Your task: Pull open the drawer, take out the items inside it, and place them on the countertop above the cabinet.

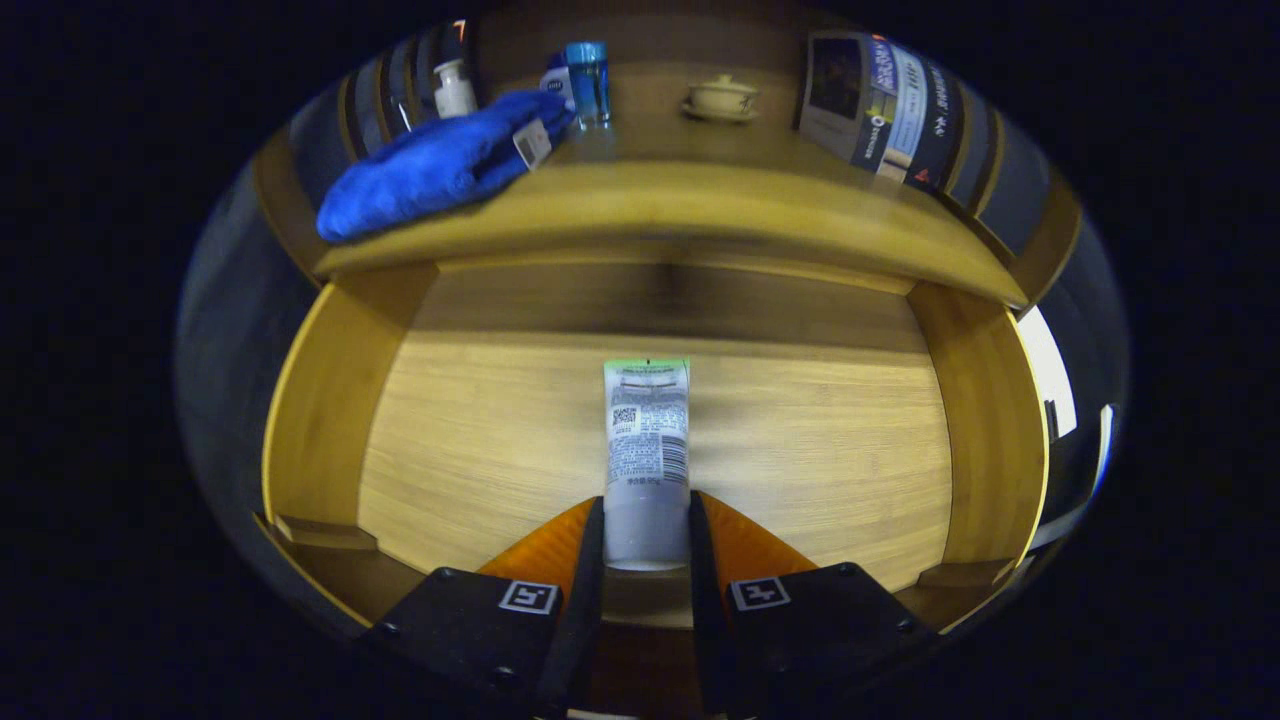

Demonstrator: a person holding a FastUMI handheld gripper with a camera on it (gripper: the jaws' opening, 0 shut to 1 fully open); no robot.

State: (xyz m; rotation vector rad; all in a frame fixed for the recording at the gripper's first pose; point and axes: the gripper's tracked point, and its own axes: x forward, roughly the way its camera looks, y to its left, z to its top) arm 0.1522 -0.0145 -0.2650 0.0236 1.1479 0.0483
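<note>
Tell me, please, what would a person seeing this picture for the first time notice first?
First, the white tube lying in the open wooden drawer, its near end clamped between the gripper fingers. Next, the blue cloth on the countertop above, with a blue bottle beside it and a lidded cup further along.

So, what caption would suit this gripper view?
Gripper shut on a tube inside the open drawer.

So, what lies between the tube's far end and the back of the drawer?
Nothing: in the gripper view, bare wooden drawer floor runs from the tube, clamped between the tongs, to the shadow under the countertop.
</note>
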